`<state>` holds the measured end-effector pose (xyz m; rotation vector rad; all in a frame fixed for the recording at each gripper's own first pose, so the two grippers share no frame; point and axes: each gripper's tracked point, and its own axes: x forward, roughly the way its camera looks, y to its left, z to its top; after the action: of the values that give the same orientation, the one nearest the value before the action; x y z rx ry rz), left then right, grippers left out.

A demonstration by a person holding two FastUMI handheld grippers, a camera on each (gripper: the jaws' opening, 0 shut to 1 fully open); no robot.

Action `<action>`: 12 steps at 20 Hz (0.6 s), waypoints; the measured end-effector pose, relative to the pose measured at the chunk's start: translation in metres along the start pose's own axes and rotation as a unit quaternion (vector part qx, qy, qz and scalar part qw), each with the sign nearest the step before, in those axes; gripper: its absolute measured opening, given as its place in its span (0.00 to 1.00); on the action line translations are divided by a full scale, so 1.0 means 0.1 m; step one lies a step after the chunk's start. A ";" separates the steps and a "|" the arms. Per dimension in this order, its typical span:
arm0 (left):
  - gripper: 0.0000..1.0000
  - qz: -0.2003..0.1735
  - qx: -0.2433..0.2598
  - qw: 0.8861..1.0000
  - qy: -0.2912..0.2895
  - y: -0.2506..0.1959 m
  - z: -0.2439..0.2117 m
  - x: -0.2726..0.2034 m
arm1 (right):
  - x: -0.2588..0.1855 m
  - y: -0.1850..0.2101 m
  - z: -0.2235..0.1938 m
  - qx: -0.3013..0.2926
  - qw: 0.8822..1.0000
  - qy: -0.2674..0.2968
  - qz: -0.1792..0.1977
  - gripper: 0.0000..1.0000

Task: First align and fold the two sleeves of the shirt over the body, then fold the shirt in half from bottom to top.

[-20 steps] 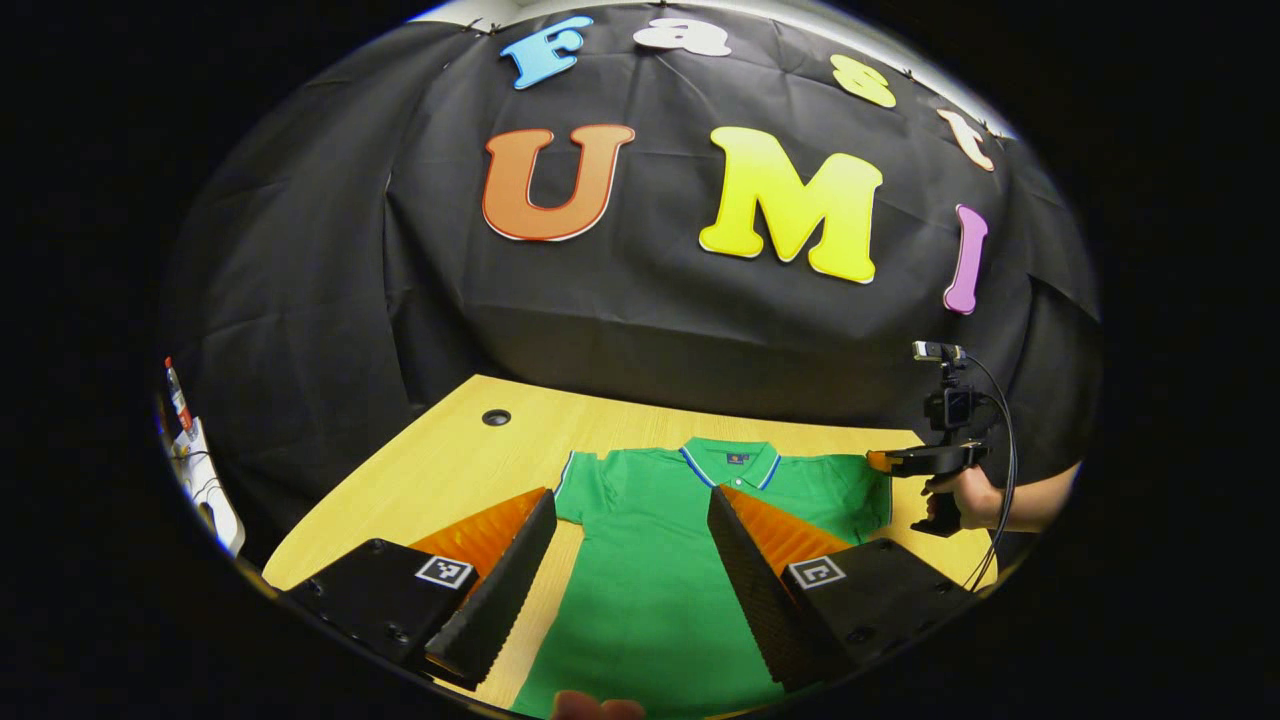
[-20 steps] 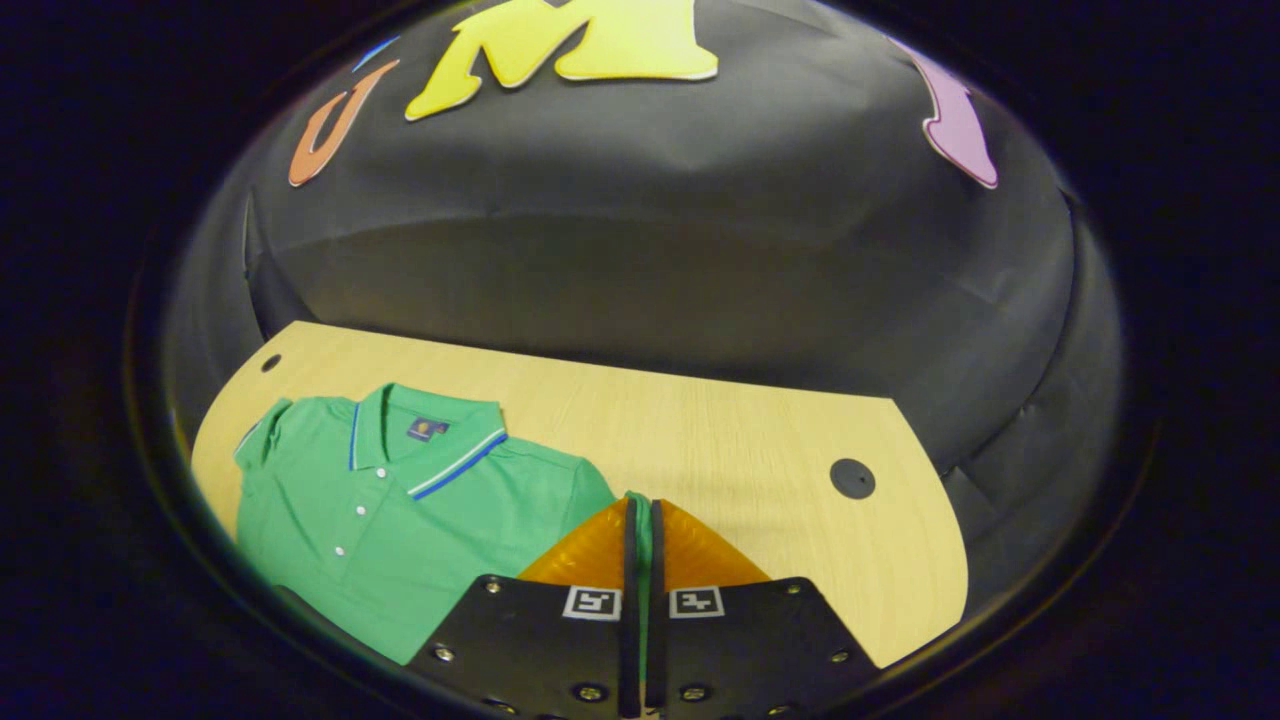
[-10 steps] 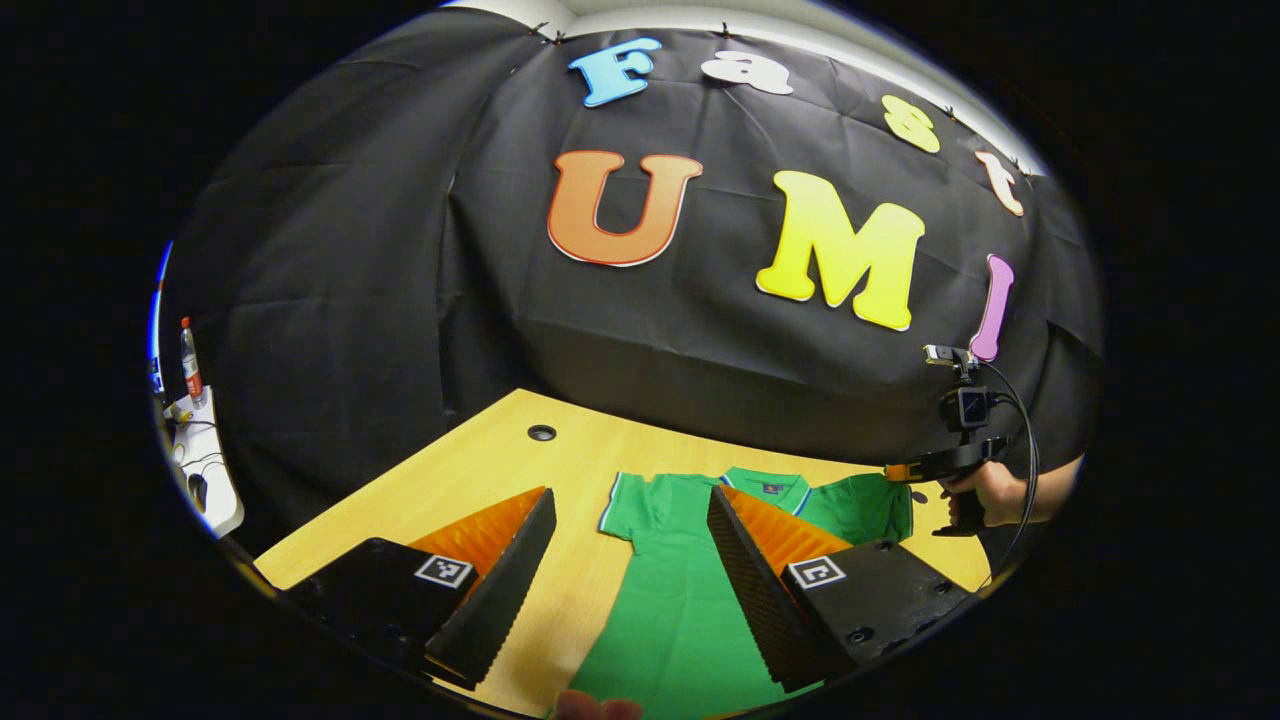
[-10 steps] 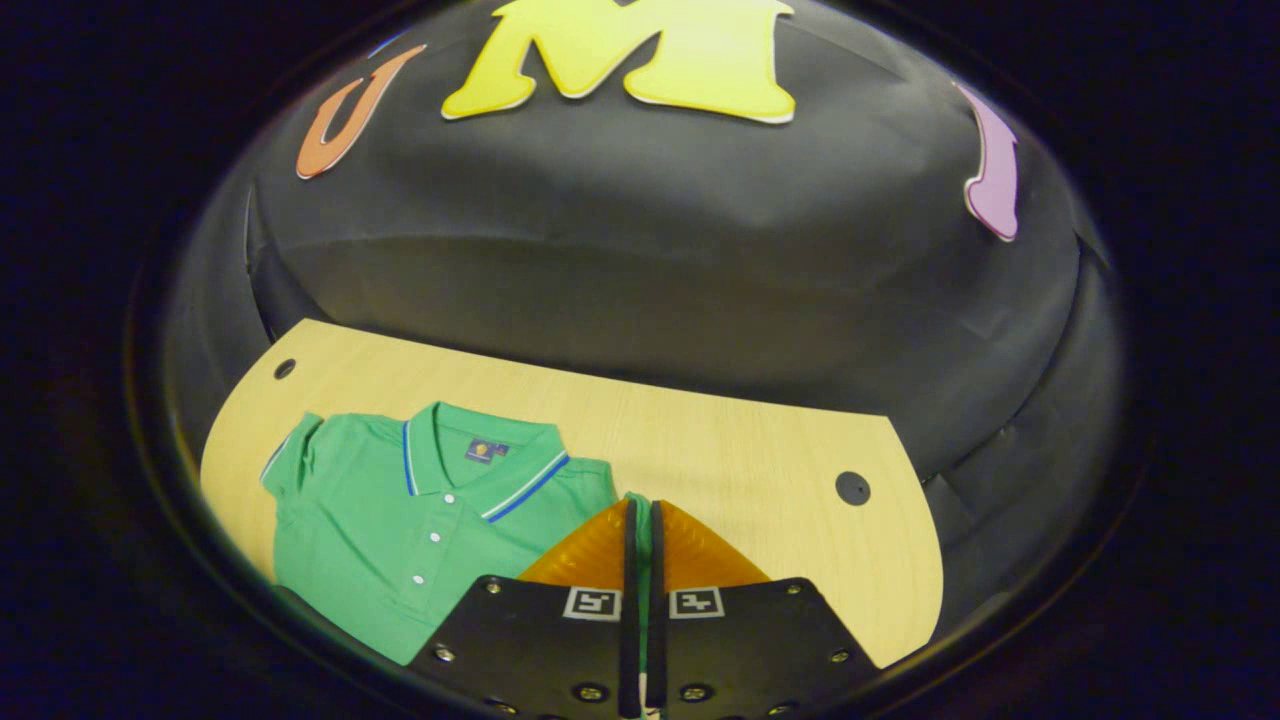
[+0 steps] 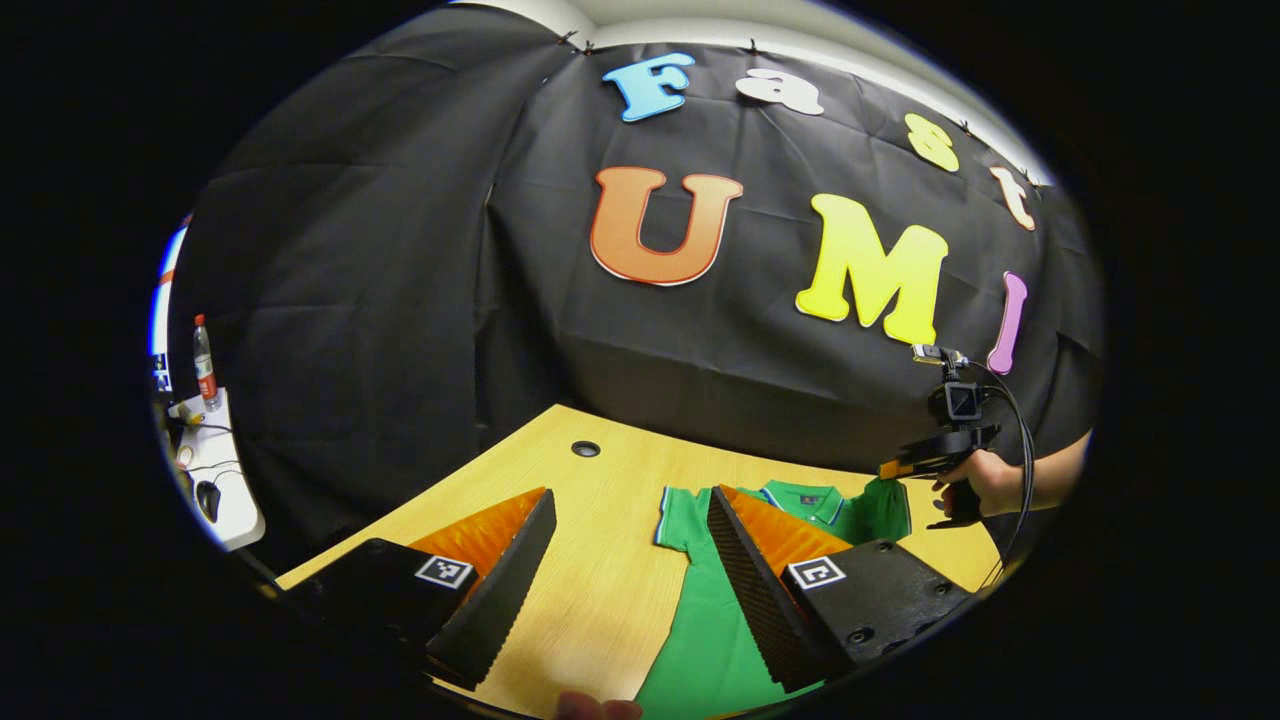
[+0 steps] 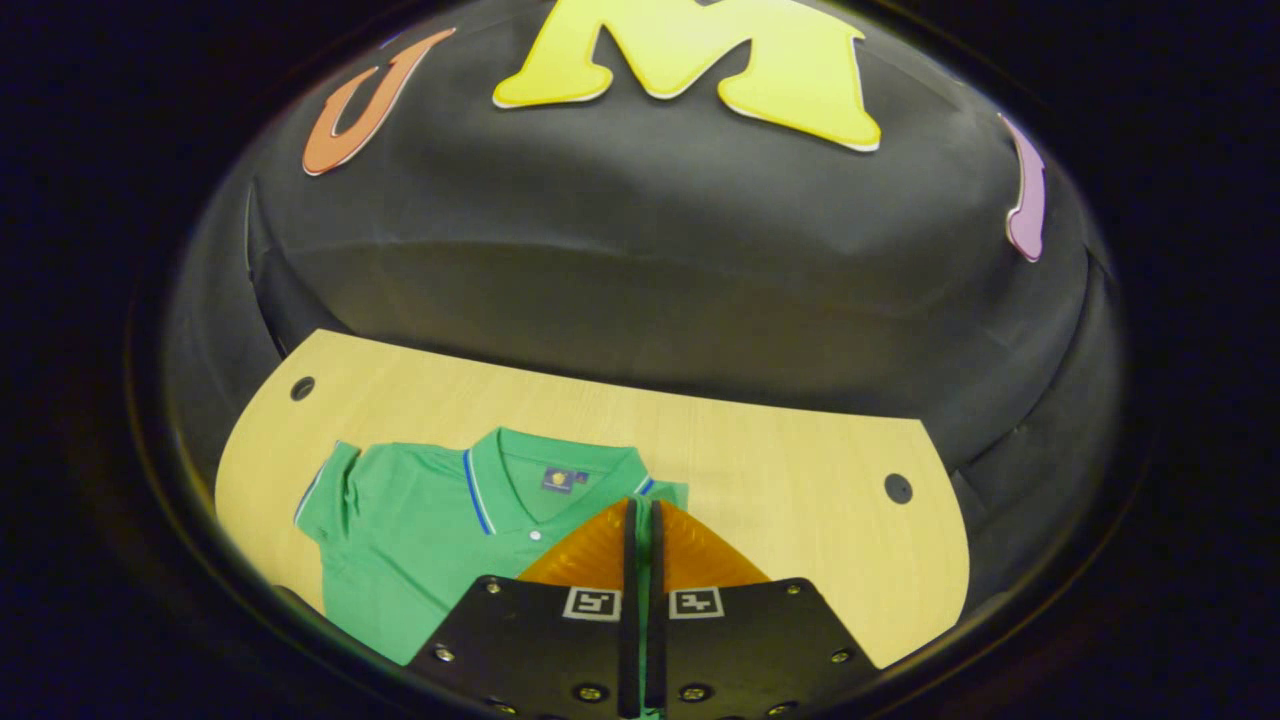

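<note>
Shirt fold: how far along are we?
Early. Done: nothing folded; the green shirt lies collar-up on the table. In hand: the right claw is shut on the right sleeve, lifted off the table in the left gripper view. The left claw hangs open, holding nothing; the left sleeve lies flat. Left: both sleeve folds, then bottom-to-top fold.

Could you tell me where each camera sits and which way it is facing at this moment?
Left gripper view: rides the left hand-held gripper, fingers spread open, looking across the table at the green shirt; farther off, a hand holds the right hand-held gripper.
Right gripper view: rides the right hand-held gripper, fingers closed on the shirt's sleeve, facing the booth wall.
Shared: shirt, table.
</note>
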<state>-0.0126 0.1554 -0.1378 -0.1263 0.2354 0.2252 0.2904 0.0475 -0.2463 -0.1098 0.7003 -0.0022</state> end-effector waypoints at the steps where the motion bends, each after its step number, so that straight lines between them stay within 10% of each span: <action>1: 0.98 0.003 -0.002 1.000 0.003 0.04 -0.03 -0.01 | 0.05 0.04 -0.04 0.003 1.000 0.008 -0.001 0.03; 12: 0.98 0.006 0.011 1.000 0.025 0.20 -0.09 0.02 | 0.11 0.58 -0.25 0.058 0.994 0.042 0.078 0.19</action>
<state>-0.0175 0.1735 -0.1486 -0.1081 0.2889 0.2311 0.2806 0.1025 -0.2778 0.0563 0.7891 0.1030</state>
